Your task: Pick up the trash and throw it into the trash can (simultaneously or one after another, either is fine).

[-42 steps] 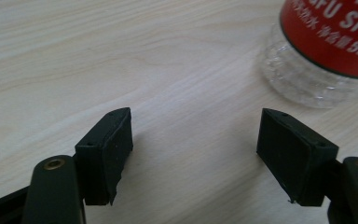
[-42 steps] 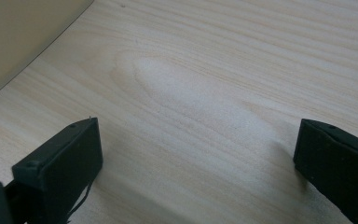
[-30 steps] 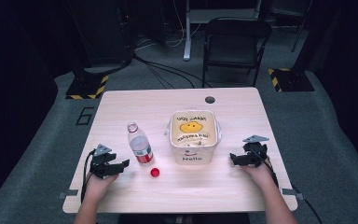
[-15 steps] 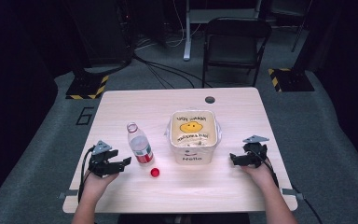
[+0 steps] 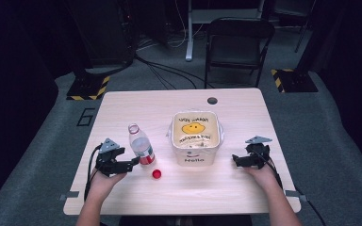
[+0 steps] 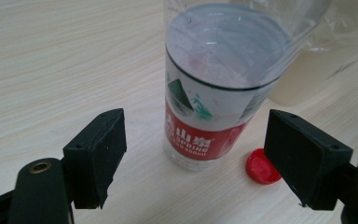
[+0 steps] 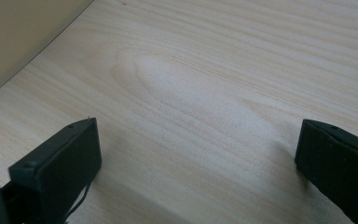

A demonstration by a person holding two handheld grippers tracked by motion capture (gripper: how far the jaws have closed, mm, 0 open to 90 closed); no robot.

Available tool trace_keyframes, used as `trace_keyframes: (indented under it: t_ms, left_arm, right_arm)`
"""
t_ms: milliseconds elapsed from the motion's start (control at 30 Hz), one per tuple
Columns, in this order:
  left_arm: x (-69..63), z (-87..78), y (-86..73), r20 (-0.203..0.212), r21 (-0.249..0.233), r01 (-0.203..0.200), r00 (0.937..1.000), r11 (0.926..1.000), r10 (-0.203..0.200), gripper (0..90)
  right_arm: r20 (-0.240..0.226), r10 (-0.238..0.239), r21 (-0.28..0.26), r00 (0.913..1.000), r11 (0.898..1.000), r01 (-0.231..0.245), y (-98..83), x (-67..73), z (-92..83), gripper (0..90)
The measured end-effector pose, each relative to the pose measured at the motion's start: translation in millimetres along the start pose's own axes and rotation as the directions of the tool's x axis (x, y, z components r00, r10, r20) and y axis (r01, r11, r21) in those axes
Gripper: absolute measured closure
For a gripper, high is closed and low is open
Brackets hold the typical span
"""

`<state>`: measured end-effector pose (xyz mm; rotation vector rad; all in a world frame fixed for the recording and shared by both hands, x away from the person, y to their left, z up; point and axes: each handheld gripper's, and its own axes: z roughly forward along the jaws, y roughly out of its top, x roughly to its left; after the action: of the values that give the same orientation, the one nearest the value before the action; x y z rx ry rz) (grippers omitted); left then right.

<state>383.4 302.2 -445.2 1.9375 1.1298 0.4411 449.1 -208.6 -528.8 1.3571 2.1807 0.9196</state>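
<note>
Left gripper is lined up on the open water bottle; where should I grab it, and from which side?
Grip the bottle around its red-labelled lower body, coming in level from the person's side. It stands upright with its cap off, so a low, level hold probably keeps it from tipping. The left gripper already faces it, jaws just opened, nothing between them yet.

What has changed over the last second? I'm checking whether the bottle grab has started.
The left gripper has just been opening its jaws; they now stand wide, aimed at the uncapped water bottle without touching it. Nothing was taken hold of. The bottle, the red cap, the lined bin and the right gripper, open over the table, stayed as they were.
</note>
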Motion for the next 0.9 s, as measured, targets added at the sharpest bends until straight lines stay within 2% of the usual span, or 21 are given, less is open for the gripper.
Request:
trace_keyframes:
  t_ms: [200,433,633,900]
  left_arm:
    - [-5.6,3.8,8.6,0.024,-0.008,-0.003,0.9997,1.0,0.003,18.7]
    - [-10.9,11.3,17.2,0.023,0.0,-0.027,0.9994,0.9996,0.027,17.2]
    - [-13.5,16.3,21.5,0.021,0.01,-0.026,0.9995,0.9996,0.025,16.3]
    - [-12.5,16.1,26.1,0.021,-0.004,-0.015,0.9997,0.9999,0.015,16.1]
  right_arm:
    - [-0.001,0.012,0.004,0.9999,1.0,-0.012,0.5,0.9,-0.1,0.0]
    - [-0.004,0.0,0.001,1.0,1.0,0.0,0.7,-0.1,0.5,0.0]
    - [-0.007,-0.002,0.001,1.0,1.0,0.002,1.0,-0.4,0.7,0.0]
    - [-0.01,-0.003,0.001,0.9999,1.0,0.003,1.1,-0.4,0.8,0.0]
